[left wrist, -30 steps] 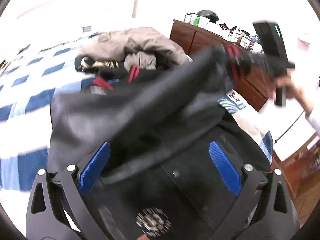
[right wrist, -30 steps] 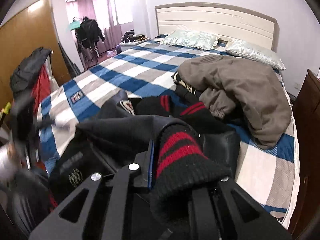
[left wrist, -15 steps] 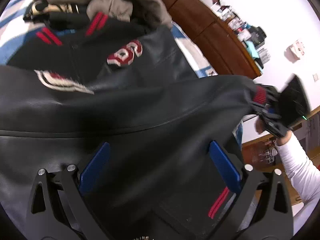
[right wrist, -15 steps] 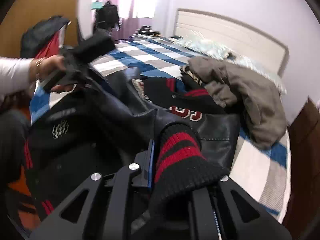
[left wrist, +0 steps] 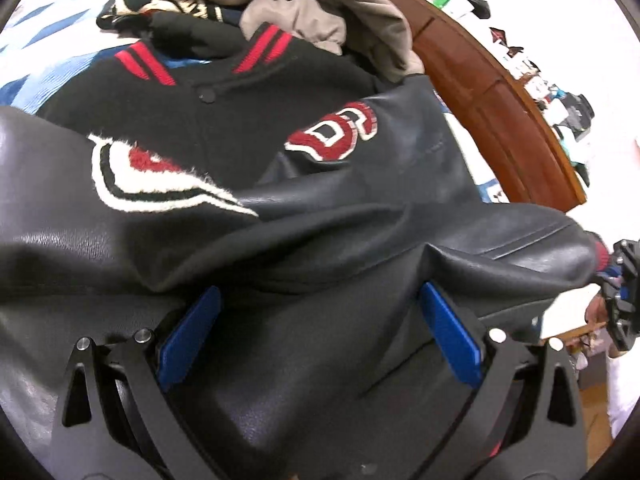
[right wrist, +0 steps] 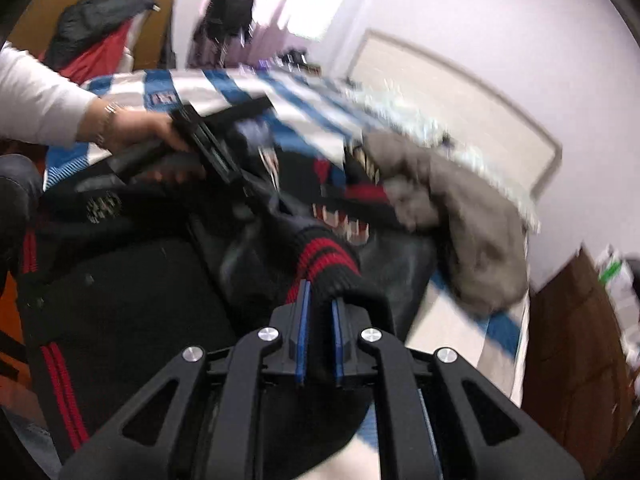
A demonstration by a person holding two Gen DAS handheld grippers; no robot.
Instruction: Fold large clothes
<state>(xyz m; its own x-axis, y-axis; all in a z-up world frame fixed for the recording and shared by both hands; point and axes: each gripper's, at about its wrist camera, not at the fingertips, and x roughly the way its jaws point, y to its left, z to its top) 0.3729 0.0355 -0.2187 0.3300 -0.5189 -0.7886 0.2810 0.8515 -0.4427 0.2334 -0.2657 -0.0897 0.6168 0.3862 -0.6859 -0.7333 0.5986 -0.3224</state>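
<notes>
Right claw [right wrist: 318, 316] is clamped narrow on the striped knit cuff [right wrist: 326, 258] of the black varsity jacket [left wrist: 224, 136]. Left claw [left wrist: 316, 340] stands wide, blue pads either side of the leather sleeve [left wrist: 400, 240] draped across it, not pressing.

Jacket lies front up on the checked bed [right wrist: 240, 88], collar toward the grey coat [left wrist: 320, 8] piled further up the bed, hem at the foot edge nearest you.

For the step, as I read it (sleeve fold-in):
- Keep the cuff grip tight; lay the sleeve flat across the chest patches, no twist.
- Either close the left claw on the sleeve fold or pull it out from under before the sleeve lands, else it bunches.
- Stay clear of the grey coat.

Versus a second ago: both claws have dropped and rolled, the sleeve has swung from raised in the air to low over the jacket front, and the patches now show in the left view. Right grip unchanged.
</notes>
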